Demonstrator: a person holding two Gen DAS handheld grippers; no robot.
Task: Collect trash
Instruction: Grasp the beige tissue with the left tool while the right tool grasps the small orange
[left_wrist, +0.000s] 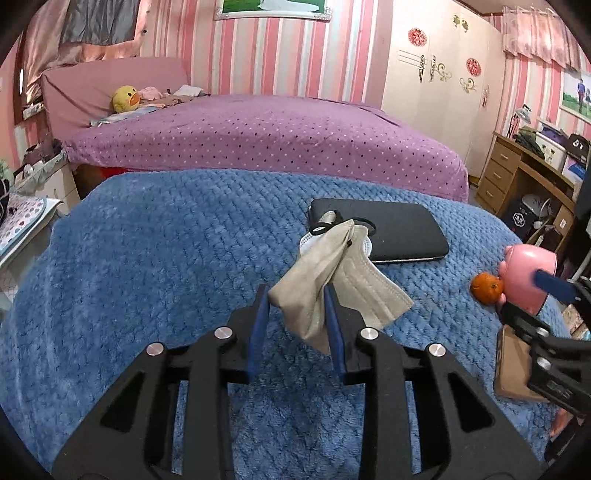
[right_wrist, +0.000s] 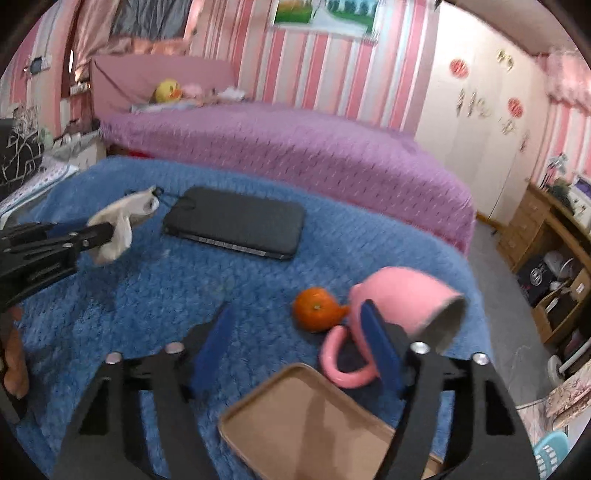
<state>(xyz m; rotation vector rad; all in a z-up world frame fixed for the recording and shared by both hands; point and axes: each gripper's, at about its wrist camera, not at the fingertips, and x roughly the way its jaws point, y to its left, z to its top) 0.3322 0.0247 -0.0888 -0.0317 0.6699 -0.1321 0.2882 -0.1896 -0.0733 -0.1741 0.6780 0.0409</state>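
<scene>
Now the left gripper is clamping a beige face mask, its long axis running away toward the phone; the right gripper is seemingly standing apart, empty.

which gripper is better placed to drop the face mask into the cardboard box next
Left: the left gripper is clamped on the face mask. The right gripper holds nothing, its jaws straddling the cardboard box beside the pink mug.
</scene>
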